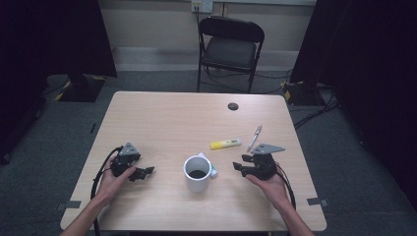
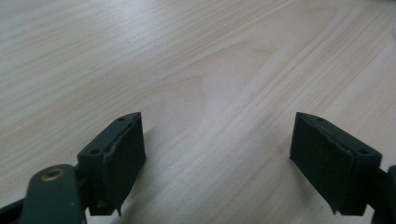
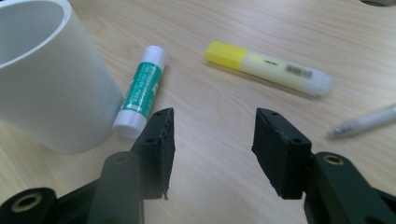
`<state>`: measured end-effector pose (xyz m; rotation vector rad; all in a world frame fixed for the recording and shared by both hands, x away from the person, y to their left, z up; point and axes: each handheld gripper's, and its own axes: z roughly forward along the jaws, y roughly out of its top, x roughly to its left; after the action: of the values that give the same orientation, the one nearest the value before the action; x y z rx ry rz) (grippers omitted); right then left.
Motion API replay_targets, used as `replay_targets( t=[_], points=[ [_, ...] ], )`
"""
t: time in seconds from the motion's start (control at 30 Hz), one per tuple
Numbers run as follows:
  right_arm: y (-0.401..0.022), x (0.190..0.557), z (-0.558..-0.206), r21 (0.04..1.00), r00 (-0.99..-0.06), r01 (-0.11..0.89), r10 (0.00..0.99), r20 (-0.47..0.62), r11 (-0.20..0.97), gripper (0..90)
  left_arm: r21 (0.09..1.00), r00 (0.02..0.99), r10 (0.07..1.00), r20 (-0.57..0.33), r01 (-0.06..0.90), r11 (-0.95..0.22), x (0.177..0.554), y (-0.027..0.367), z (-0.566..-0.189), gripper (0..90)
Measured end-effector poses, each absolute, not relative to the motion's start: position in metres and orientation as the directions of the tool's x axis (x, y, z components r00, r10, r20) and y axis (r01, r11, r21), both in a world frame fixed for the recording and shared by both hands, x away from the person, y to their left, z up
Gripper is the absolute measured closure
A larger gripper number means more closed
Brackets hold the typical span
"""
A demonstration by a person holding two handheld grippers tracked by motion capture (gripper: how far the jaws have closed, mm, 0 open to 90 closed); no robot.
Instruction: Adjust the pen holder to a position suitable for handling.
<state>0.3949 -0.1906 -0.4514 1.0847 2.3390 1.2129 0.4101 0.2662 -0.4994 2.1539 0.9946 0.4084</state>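
Left of the mug (image 1: 197,173): left gripper (image 1: 146,171), jaws wide, empty. Touching the mug's right side: glue stick (image 3: 141,89), light, stiff, smooth plastic; grip across its middle. Right of the mug: right gripper (image 3: 212,140), jaws half-spread, empty. Farther right: highlighter (image 3: 269,68), pen (image 3: 364,122).

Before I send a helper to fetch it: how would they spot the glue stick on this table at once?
Start at the white cylindrical mug near the middle of the pale wooden table. Lying against its right side is the short glue stick with a green label and white cap. The yellow highlighter and silver pen lie farther off, longer, with no green.
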Motion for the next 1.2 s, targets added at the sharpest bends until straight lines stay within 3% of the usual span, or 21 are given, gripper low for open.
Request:
replay_targets(
  t=[0.37,1.2],
  points=[
    [-0.151,0.416,-0.451,0.793,-0.743,0.455,0.663,0.087,0.405,57.0,0.734,0.645,0.764,-0.004,0.521,-0.436,0.409,0.265,-0.502,12.0],
    [-0.124,0.415,-0.477,0.744,-0.775,0.487,0.62,0.125,0.458,54.4,0.736,0.643,0.766,0.001,0.518,-0.436,0.409,0.265,-0.502,12.0]
  ],
)
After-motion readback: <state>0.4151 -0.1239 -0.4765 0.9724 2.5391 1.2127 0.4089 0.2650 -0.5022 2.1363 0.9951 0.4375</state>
